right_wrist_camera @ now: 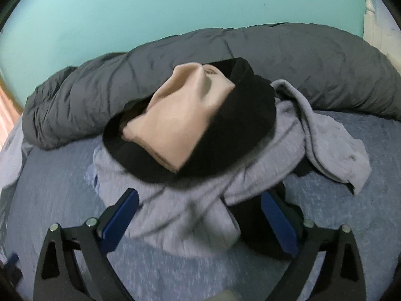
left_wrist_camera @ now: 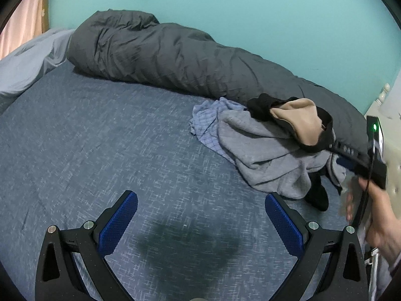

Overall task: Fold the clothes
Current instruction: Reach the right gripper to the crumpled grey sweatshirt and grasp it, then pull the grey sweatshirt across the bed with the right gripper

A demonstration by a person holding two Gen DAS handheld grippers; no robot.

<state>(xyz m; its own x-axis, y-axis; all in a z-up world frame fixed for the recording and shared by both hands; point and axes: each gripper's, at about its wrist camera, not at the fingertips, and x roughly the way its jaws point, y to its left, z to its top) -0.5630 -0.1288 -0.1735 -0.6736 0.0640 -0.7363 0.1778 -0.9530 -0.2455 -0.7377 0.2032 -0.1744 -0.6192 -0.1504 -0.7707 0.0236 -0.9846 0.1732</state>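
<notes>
A pile of clothes lies on the blue bed (left_wrist_camera: 87,138) at the right. A grey garment (left_wrist_camera: 263,155) sits at the bottom, a black garment with a tan lining (left_wrist_camera: 298,120) on top, and a blue checked cloth (left_wrist_camera: 208,118) at the left. My left gripper (left_wrist_camera: 200,223) is open and empty over bare mattress, left of the pile. My right gripper (right_wrist_camera: 200,220) is open, its fingers on either side of the grey garment's (right_wrist_camera: 185,215) front edge. The black and tan garment (right_wrist_camera: 188,123) lies just beyond it. The right gripper's body and hand show in the left wrist view (left_wrist_camera: 371,165).
A rolled dark grey duvet (left_wrist_camera: 160,57) runs along the teal wall (left_wrist_camera: 225,7) behind the pile. A light blue sheet (left_wrist_camera: 27,60) is bunched at the far left. A white padded headboard (left_wrist_camera: 391,130) stands at the right edge.
</notes>
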